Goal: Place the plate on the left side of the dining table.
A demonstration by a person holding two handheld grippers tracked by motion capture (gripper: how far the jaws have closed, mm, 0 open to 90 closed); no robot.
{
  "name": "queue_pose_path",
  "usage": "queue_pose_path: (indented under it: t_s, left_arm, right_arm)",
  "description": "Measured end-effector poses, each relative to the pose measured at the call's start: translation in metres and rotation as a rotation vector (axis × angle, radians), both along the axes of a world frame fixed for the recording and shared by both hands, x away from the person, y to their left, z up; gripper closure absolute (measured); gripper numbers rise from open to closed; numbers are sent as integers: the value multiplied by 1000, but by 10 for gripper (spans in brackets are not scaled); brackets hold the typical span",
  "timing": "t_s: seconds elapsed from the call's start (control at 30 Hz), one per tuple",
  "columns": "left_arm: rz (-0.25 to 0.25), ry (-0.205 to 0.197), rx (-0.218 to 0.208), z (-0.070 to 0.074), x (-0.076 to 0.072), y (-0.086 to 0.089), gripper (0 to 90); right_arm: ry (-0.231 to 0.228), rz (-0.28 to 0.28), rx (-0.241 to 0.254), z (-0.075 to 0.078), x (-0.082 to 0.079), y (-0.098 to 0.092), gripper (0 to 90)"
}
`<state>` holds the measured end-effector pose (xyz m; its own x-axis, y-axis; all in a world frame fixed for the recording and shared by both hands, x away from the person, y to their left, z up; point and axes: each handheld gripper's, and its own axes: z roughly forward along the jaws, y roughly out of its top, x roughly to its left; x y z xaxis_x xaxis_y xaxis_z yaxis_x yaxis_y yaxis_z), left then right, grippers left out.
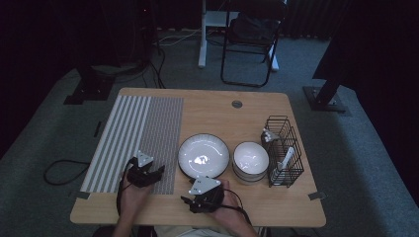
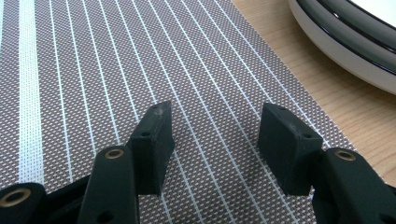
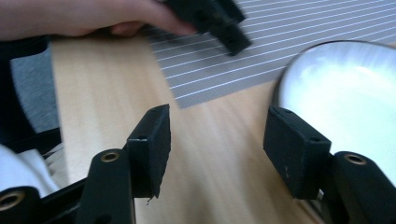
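A striped grey placemat [image 1: 134, 138] covers the left half of the wooden table [image 1: 276, 202]. My left gripper [image 1: 157, 174] hovers over the mat's near right corner, open, with bare mat [image 2: 93, 70] between its fingers. A stack of white plates [image 1: 203, 155] sits mid-table; its rim [image 2: 345, 51] appears at the upper right in the left gripper view. My right gripper [image 1: 187, 201] stands open near the front edge, just in front of the plates, with the plate [image 3: 345, 88] to its right. The left gripper [image 3: 219, 23] also shows far off in the right gripper view.
A stack of white bowls [image 1: 251, 160] stands right of the plates. A black wire rack [image 1: 284, 150] with white utensils is at the right edge. A grommet hole [image 1: 237, 104] lies at the table's back. A folding chair [image 1: 249, 39] stands beyond the table.
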<state>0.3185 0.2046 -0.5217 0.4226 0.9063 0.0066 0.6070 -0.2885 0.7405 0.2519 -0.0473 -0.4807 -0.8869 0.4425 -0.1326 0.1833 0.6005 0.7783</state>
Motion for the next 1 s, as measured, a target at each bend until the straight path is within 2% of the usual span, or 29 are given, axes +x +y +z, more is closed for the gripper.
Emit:
queue_pose_path:
  t_s: [0.13,0.17,0.3,0.47,0.77,0.9,1.0]
  left_arm:
    - [0,0,0,0,0,0,461]
    - [0,0,0,0,0,0,461]
    - [1,0,0,0,0,0,461]
    - [0,0,-1,0,0,0,462]
    - [12,12,4,2,1,1,472]
    - [18,3,-5,10,1,4,490]
    - [5,-10,-9,17,4,3,501]
  right_arm:
    - [-12,-31,13,5,3,-6,416]
    - [-25,-69,15,8,6,-14,425]
    - [-50,-120,18,11,10,-24,437]
    - [-84,-176,-6,11,13,-32,437]
    - [-101,-213,-9,12,14,-42,478]
    - [-102,-232,-7,14,14,-50,516]
    - [-85,-240,15,13,14,-57,540]
